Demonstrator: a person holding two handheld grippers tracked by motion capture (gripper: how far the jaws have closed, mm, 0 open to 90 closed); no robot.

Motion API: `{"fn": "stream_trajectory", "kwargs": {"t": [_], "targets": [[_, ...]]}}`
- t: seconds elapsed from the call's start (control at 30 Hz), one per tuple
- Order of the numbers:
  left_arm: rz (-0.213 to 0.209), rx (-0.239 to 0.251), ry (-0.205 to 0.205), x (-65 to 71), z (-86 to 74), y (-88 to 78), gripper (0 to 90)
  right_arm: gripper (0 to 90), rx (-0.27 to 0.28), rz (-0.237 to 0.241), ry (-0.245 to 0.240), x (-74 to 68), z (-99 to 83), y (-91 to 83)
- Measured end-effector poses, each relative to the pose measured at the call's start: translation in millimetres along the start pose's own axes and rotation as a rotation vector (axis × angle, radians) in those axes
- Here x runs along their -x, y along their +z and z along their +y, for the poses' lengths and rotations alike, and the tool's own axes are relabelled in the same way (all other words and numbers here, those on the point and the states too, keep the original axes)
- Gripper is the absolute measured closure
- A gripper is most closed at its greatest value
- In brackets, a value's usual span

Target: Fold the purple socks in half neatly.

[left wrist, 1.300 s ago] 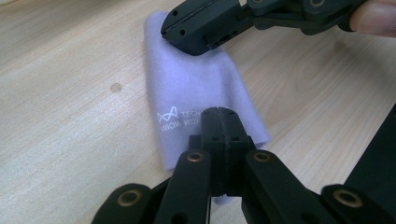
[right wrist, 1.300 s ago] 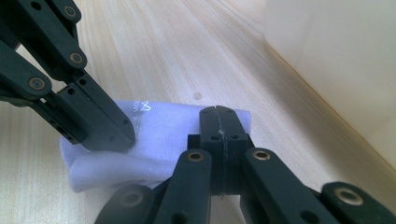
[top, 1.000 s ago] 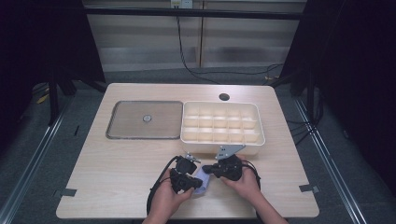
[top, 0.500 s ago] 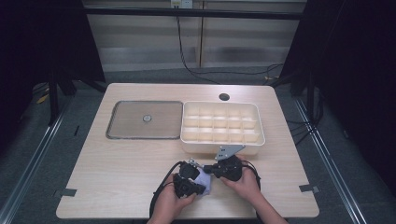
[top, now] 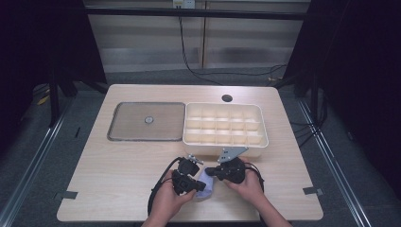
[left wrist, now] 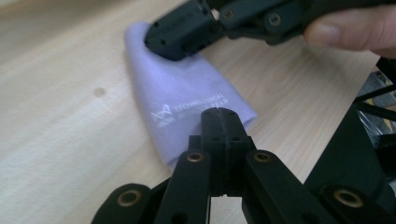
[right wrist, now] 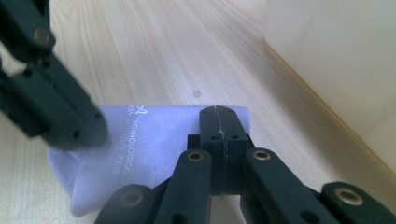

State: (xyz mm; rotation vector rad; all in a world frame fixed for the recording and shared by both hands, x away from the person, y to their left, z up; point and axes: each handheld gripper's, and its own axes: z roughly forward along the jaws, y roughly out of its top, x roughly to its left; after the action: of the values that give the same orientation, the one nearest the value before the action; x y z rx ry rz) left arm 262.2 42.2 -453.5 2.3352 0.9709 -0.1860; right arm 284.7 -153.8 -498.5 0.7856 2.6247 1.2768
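A folded lilac cloth (top: 205,187) is pinned, apparently pinched, at opposite ends by the closed left gripper (left wrist: 219,113) and right gripper (right wrist: 222,112); another fold seems called for next.

Closed left hand-held gripper (left wrist: 219,114) over the lilac cloth (left wrist: 187,100) on the wooden table (left wrist: 56,116).

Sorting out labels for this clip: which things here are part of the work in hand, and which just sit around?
In hand: lilac cloth; left gripper, shut; right gripper, shut, both pressing on it.
Lying about: compartment box; flat grey tray; table.
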Motion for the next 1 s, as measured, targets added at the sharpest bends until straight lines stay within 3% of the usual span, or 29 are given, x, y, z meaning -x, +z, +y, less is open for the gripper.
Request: {"fn": "stream_trajectory", "kwargs": {"t": [0.23,0.33,0.57,0.73,0.87,1.0], "targets": [[0.054,-0.001,0.002,-7.7,4.5,-0.1,90.0,90.0,-0.002,-0.001,0.002,-0.3,0.1,-0.1],[0.054,-0.033,0.001,-9.4,0.9,9.6,90.0,90.0,-0.003,-0.001,0.001,-0.5,0.1,0.0],[0.066,-0.019,-0.008,-8.2,-2.6,14.1,90.0,90.0,-0.001,0.002,0.014,0.2,0.0,0.2],[0.054,-0.022,-0.011,-10.2,-2.5,12.5,90.0,90.0,0.001,-0.002,0.005,-0.3,-0.1,-0.3],[0.020,0.000,-0.028,-13.2,-3.3,7.9,88.3,90.0,0.003,0.005,0.016,-0.3,-0.1,-3.3],[0.012,0.032,-0.039,-16.5,-2.4,-2.3,85.4,85.2,0.007,-0.008,0.030,0.9,0.1,-11.0]]}}
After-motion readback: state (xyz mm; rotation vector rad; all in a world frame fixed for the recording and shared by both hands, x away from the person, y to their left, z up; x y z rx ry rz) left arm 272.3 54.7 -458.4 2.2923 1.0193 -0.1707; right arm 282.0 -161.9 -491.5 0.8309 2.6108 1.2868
